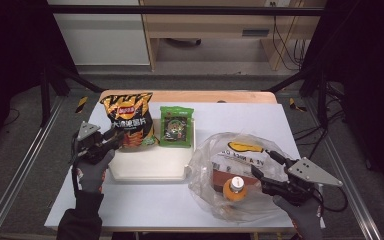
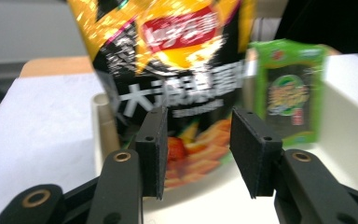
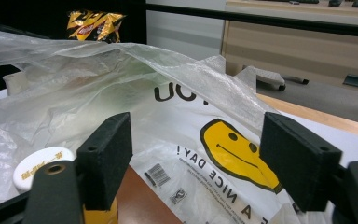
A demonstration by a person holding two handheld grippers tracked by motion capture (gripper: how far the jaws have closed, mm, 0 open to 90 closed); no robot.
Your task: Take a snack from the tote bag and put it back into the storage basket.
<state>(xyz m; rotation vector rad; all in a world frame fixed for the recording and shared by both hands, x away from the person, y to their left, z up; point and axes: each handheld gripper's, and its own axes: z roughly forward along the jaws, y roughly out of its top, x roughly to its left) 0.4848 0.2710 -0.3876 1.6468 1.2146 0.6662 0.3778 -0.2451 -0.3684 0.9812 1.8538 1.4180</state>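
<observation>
- High view: my left gripper (image 1: 111, 137) sits at the lower left edge of the chip bag (image 1: 128, 119), which stands upright in the white tray (image 1: 150, 167) next to the green snack pack (image 1: 176, 126); both lean on the tray's back edge so the fronts face me
- My right gripper (image 1: 262, 164) is at the clear plastic bag (image 1: 230, 172) on the right of the table (image 1: 145, 205); an orange bottle (image 1: 234, 189) with a white cap lies inside it, so this looks like packing the snacks into that bag
- Left gripper view: jaws are parted with the chip bag's lower part showing in the gap; pads look clear of the foil, so no grip
- Green snack pack stands just right of it, upright
- Right gripper view: jaws stand wide apart, plastic bag's smiley print between them, nothing pinched
- Bottle cap (image 3: 39, 167) sits just beside my left-hand pad; likely I'm placed here to catch the bag's rim and hold the mouth up for loading
</observation>
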